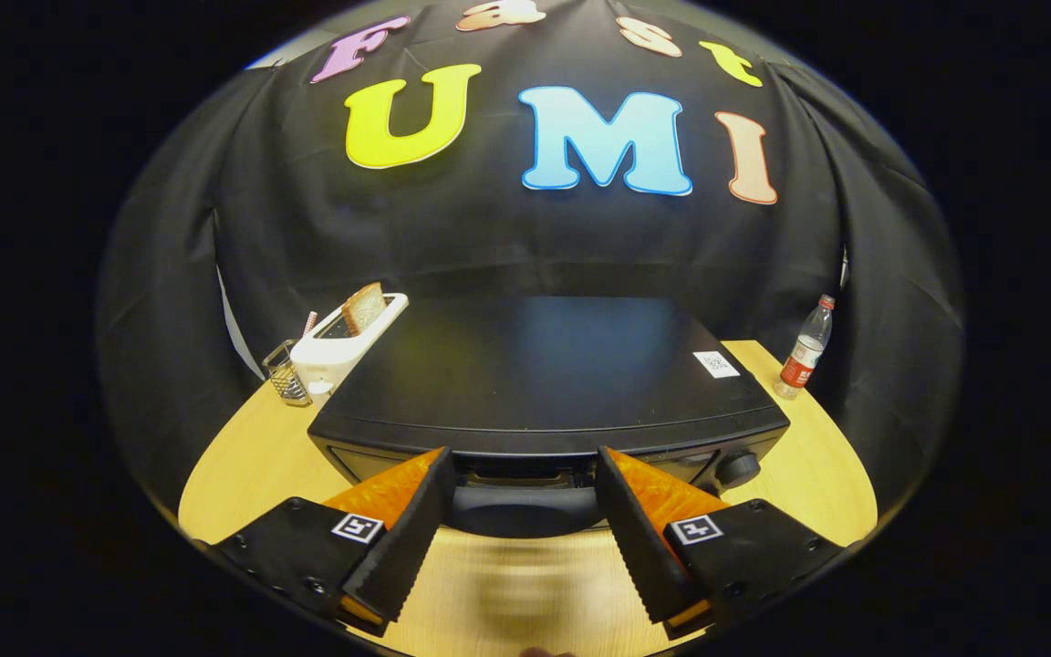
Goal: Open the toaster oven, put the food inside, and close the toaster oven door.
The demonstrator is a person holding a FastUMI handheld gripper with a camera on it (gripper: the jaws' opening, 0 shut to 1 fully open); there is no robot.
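gripper (pixel 524 484) fingers spread (nothing held) | toaster oven (pixel 544 383) door handle (pixel 525 506) between them | door closed

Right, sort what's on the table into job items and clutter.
For the job:
- toaster oven, door shut
- door handle, between the open fingers of the gripper
- slice of bread, possibly the food, standing in the white toaster

Just lying about:
- water bottle
- wire basket

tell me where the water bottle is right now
The water bottle stands upright on the wooden table, just beyond the toaster oven's right rear corner, far past the open claw.
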